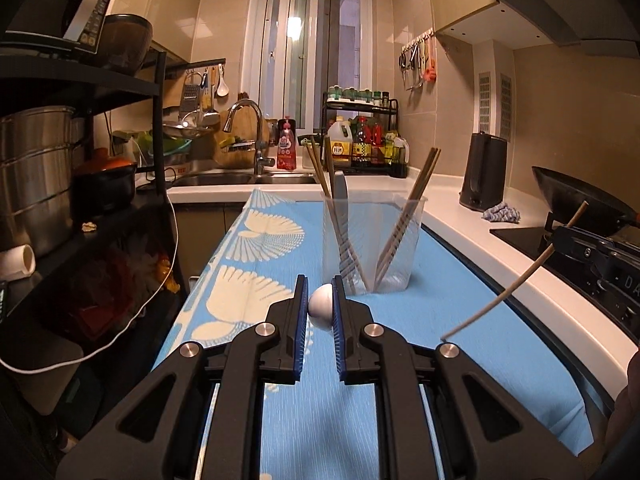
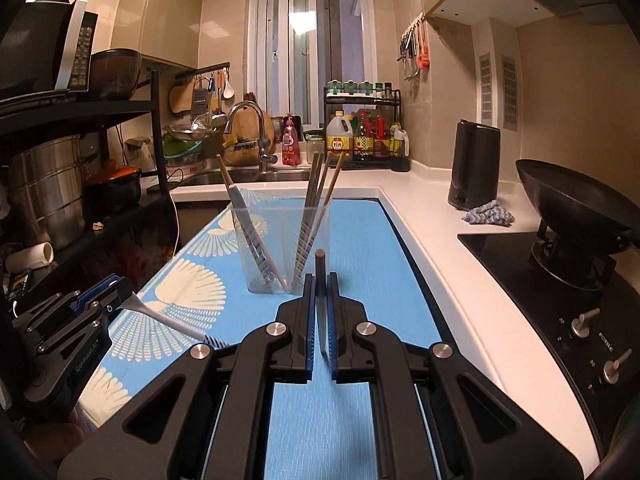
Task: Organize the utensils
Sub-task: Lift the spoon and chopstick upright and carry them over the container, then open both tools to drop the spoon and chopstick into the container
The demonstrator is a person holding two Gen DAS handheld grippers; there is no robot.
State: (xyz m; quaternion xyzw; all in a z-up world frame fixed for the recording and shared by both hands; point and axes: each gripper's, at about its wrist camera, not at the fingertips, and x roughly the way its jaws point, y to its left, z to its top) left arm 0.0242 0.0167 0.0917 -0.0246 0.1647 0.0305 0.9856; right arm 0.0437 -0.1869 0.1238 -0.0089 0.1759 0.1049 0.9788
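A clear plastic cup [image 1: 374, 240] stands on the blue mat [image 1: 460, 320] and holds several chopsticks and a utensil; it also shows in the right wrist view [image 2: 280, 248]. My left gripper [image 1: 321, 304] is shut on a white spoon [image 1: 321, 307], low over the mat just in front of the cup. From the right wrist view the left gripper [image 2: 105, 288] is at the left with the spoon [image 2: 168, 320] slanting down to the mat. My right gripper [image 2: 320, 300] is shut on a thin chopstick [image 2: 320, 280], its tip near the cup; in the left wrist view this chopstick [image 1: 516, 280] slants at the right.
A white counter [image 2: 432, 216] runs along the right with a black kettle [image 2: 474, 168], a cloth [image 2: 488, 215] and a wok [image 2: 572, 200] on a hob. A sink and tap [image 2: 256, 140] lie behind the mat. Black shelves with pots [image 1: 36, 184] stand at the left.
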